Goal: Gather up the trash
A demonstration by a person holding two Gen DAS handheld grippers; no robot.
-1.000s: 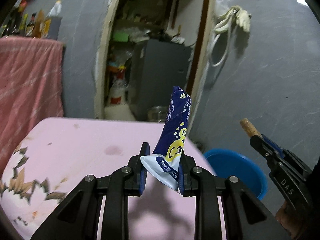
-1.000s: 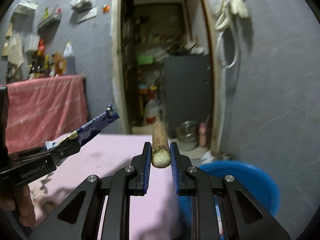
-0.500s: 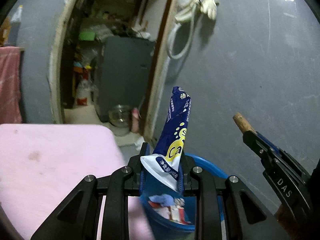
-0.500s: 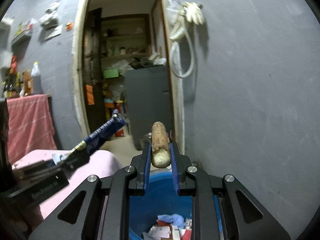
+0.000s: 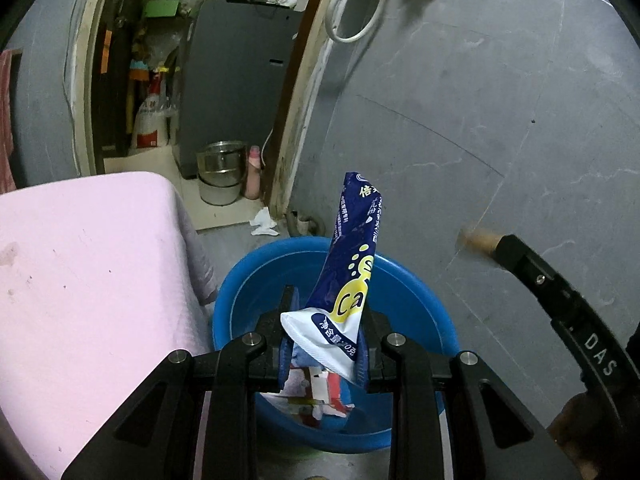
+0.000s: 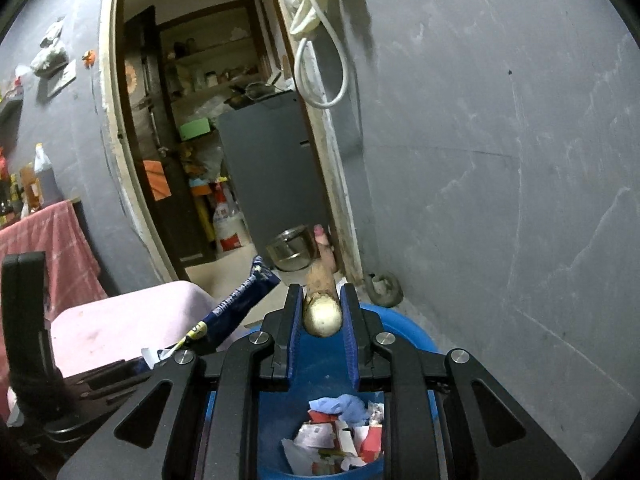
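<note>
Both grippers swung from table to over blue basin [image 5: 248,280]: left gripper [image 5: 324,344] pinches wrapper [image 5: 352,264], right gripper [image 6: 322,320] clamps stick [image 6: 322,308].

1. I saw a grey floor [image 5: 400,460] carrying a blue basin [image 5: 256,280] of paper scraps [image 6: 340,440].
2. Beside it stood a pink-covered table [image 5: 80,280]; a white crumpled scrap [image 5: 264,227] lay near the doorway.
</note>
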